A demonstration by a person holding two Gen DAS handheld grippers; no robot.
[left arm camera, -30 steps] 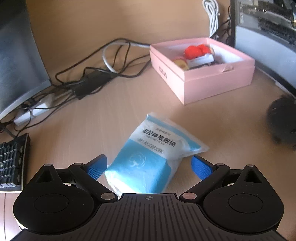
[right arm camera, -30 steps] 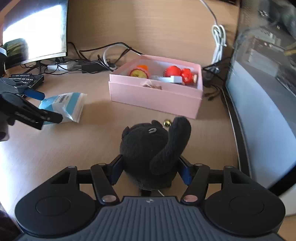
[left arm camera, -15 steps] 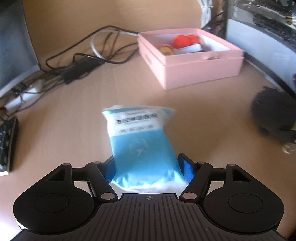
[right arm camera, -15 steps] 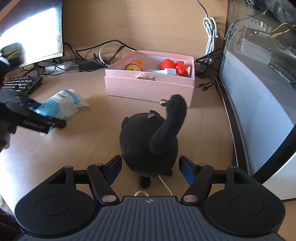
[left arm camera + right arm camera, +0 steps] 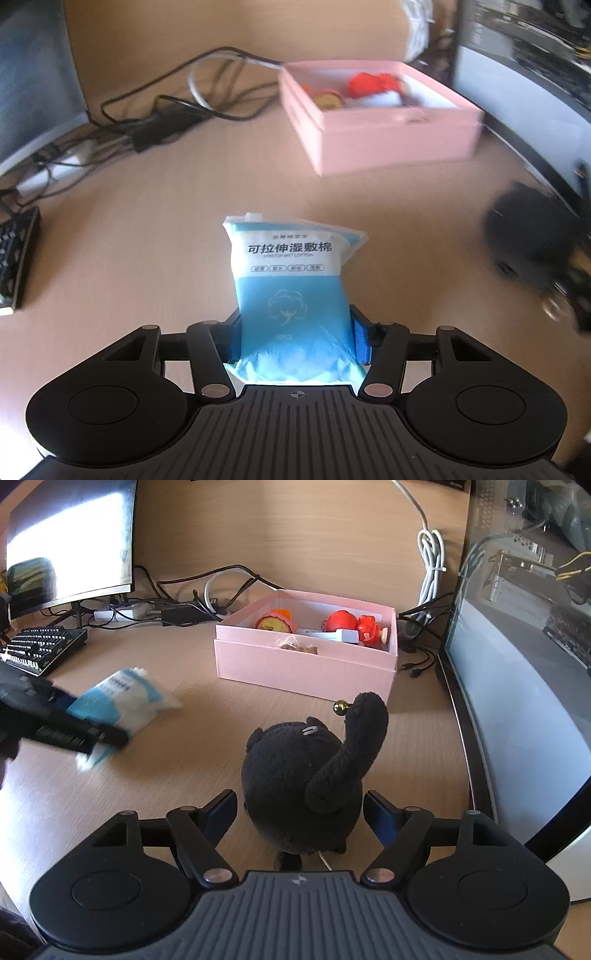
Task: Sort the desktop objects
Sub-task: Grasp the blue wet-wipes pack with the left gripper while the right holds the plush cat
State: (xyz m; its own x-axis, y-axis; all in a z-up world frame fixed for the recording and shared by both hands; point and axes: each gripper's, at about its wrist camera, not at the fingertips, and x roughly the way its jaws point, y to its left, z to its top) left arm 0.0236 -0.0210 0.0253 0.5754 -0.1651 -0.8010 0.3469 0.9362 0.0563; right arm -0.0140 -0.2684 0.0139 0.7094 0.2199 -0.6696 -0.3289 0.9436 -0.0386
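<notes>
- The left gripper (image 5: 295, 341) is clenched on the blue-and-white wet-cotton pack (image 5: 291, 291): its blue pads (image 5: 361, 341) press the pack's lower sides, and the printed upper half sticks out forward, lifted off the desk and tilted up.
- In the right wrist view the same pack (image 5: 122, 701) appears at the left, blurred, above the wood.
- The pack is soft crinkled plastic film, pillow-shaped, with a sealed top edge, Chinese lettering and a cotton-flower outline.
- The right gripper (image 5: 299, 812) is released; its blue-padded fingers stand just beside the black plush toy (image 5: 306, 779) on either side, with a narrow gap showing at each pad.
- The plush is round and fuzzy, sitting on the desk with a thick curved tail raised to the right; a small gold bell (image 5: 340, 707) shows beside the tail's tip.
- Farther off sits the open pink cardboard box (image 5: 303, 668), rectangular and matte, holding red and orange toys (image 5: 343, 622).
- The wooden desk (image 5: 192, 746) is pale with a fine straight grain, backed by a wall panel of like wood.
- Far left stand a curved monitor (image 5: 70, 542) and a black keyboard (image 5: 40, 646), with tangled black cables (image 5: 177, 605) between them and the box.
- At the right edge is a glass-sided computer case (image 5: 524, 635), with a coiled white cable (image 5: 430, 565) hanging near it.
</notes>
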